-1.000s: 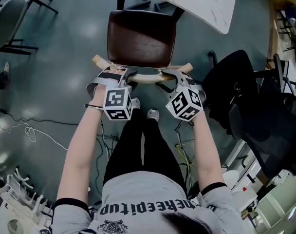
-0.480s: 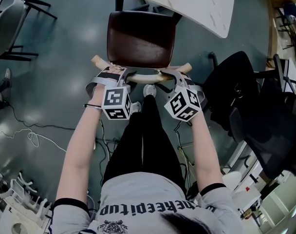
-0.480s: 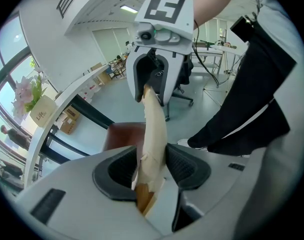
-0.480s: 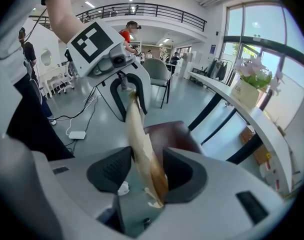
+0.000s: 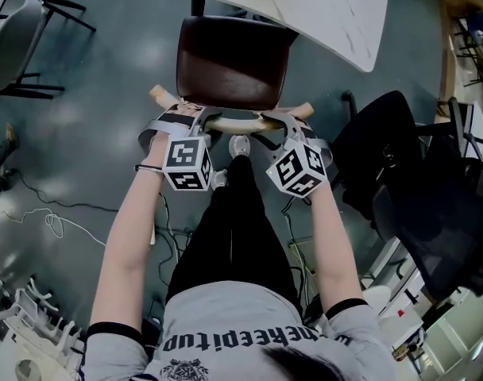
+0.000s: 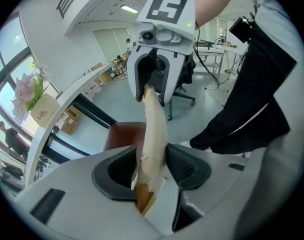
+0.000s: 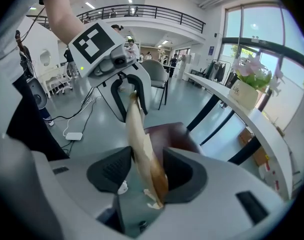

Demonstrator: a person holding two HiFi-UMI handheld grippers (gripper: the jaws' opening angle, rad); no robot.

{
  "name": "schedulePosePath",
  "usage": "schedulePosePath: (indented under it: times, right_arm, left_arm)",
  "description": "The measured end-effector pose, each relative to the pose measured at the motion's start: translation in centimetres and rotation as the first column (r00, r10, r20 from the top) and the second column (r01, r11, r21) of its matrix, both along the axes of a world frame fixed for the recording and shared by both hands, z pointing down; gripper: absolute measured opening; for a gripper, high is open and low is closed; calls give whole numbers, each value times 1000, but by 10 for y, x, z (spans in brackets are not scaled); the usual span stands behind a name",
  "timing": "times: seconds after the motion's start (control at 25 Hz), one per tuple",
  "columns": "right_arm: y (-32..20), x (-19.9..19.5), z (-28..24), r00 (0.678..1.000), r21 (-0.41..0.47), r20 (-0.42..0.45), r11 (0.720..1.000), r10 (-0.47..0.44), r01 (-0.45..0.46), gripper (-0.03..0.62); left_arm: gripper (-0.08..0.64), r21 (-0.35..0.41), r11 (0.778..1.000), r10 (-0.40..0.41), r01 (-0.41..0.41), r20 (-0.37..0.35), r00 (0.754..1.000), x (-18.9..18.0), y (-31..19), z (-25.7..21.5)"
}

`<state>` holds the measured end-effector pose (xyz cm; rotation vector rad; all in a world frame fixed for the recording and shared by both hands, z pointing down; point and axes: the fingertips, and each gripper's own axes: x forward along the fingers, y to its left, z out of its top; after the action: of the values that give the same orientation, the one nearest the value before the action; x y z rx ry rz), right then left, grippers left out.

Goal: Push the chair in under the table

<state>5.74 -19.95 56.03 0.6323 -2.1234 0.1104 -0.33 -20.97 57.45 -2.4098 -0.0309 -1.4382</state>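
Observation:
The chair has a dark brown seat [image 5: 232, 60] and a curved pale wooden backrest [image 5: 233, 124]; the seat's far edge lies under the white table [image 5: 321, 6]. My left gripper [image 5: 186, 121] is shut on the backrest's left part and my right gripper [image 5: 277, 124] on its right part. In the left gripper view the wooden rail [image 6: 154, 129] runs up between the pads of that gripper [image 6: 152, 166] to the other gripper. In the right gripper view the rail [image 7: 142, 144] sits likewise between the pads of that gripper [image 7: 147, 171], with the seat [image 7: 172, 131] beyond.
A black office chair [image 5: 416, 189] stands close on the right. A grey chair [image 5: 19, 30] is at the far left. Cables [image 5: 51, 221] trail over the floor to the left, and the person's legs and shoe [image 5: 240, 145] are right behind the chair.
The chair has slid a little farther under the table, both grippers moving with it. The person has stepped one foot forward behind the backrest.

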Motion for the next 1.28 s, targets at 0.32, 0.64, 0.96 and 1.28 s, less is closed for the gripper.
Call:
schedulePosePath:
  times: [0.32, 0.64, 0.96, 1.28]
  right_arm:
    - [-15, 1, 0, 1000, 3, 0, 1000, -1, 1, 202]
    - [-17, 2, 1, 1000, -3, 8, 1000, -12, 12, 202]
    - [-16, 2, 0, 1000, 3, 5, 1000, 9, -9, 207]
    - [-14, 1, 0, 999, 3, -24, 1000, 27, -27, 212]
  left_arm:
    - [195, -1, 1000, 1, -1, 1, 1000, 1, -15, 0]
    - [195, -6, 1000, 7, -7, 1, 1000, 3, -17, 1]
    - [198, -5, 1000, -9, 9, 5, 1000, 2, -17, 0]
    - [204, -8, 999, -37, 37, 11, 999, -1, -15, 2]
